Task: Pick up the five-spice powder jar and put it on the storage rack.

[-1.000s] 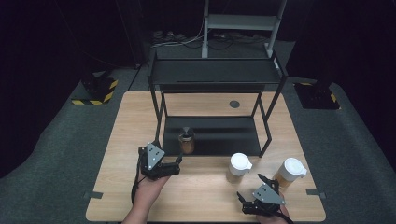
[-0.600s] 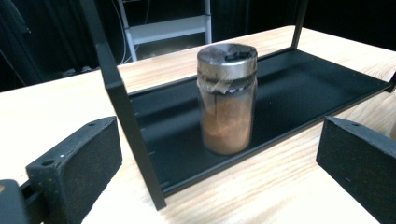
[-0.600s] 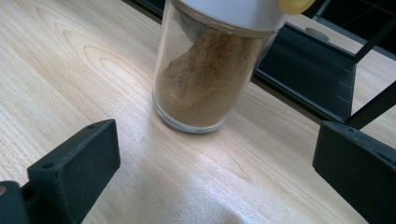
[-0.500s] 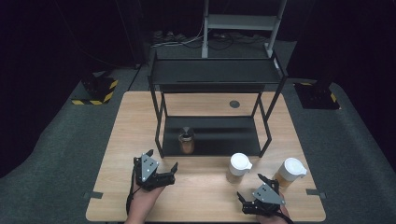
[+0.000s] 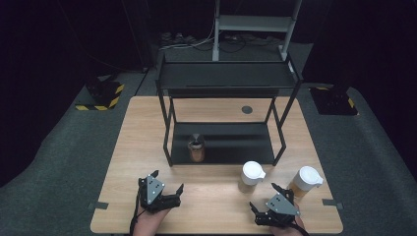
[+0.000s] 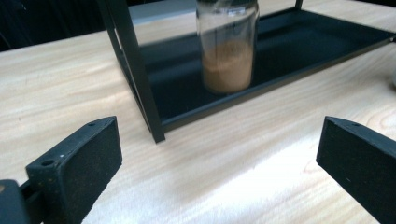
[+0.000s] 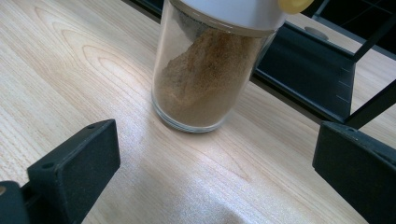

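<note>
Left gripper released, jaws wide, empty, low over pale wooden table, facing clear glass jar of brown powder parked on black metal rack's bottom tray. Right gripper likewise agape, aimed at nearer white-lidded jar, likely next pick.

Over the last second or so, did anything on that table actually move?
Yes, one thing: the left gripper drew back from the rack toward the table's near edge, its fingers apart and empty. The jar on the rack's lower shelf, the two white-lidded jars and the open right gripper stayed where they were.
</note>
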{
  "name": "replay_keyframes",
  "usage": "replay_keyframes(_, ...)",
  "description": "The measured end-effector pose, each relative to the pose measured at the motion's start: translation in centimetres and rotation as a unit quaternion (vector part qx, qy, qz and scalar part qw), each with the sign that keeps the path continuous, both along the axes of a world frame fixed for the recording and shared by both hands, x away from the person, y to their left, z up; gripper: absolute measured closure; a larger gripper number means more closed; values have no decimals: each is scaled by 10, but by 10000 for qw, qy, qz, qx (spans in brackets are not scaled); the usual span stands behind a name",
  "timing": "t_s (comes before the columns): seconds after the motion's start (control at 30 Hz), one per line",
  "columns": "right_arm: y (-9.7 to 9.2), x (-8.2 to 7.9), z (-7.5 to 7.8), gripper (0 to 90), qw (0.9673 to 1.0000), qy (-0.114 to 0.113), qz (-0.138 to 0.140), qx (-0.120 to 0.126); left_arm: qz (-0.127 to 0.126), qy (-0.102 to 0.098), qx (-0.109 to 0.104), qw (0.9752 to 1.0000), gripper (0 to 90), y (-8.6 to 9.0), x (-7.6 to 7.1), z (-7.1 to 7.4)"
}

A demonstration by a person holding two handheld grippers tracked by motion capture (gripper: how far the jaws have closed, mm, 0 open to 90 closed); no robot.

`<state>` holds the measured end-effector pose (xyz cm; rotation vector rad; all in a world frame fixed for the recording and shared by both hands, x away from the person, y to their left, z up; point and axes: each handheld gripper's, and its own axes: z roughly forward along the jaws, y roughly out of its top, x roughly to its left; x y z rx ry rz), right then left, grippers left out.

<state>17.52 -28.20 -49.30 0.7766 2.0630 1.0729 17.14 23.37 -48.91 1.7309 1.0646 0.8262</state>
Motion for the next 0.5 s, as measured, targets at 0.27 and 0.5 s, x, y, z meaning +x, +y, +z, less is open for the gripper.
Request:
replay_keyframes(0.27,2,-1,0,0,10000,-6,-29,-30,-48,79,235,9997,2,-3,-1,-8)
replay_keyframes(0.5,2,-1,0,0,10000,-13,-34,-27,-97,120,474,9988,2,-9,0,-7)
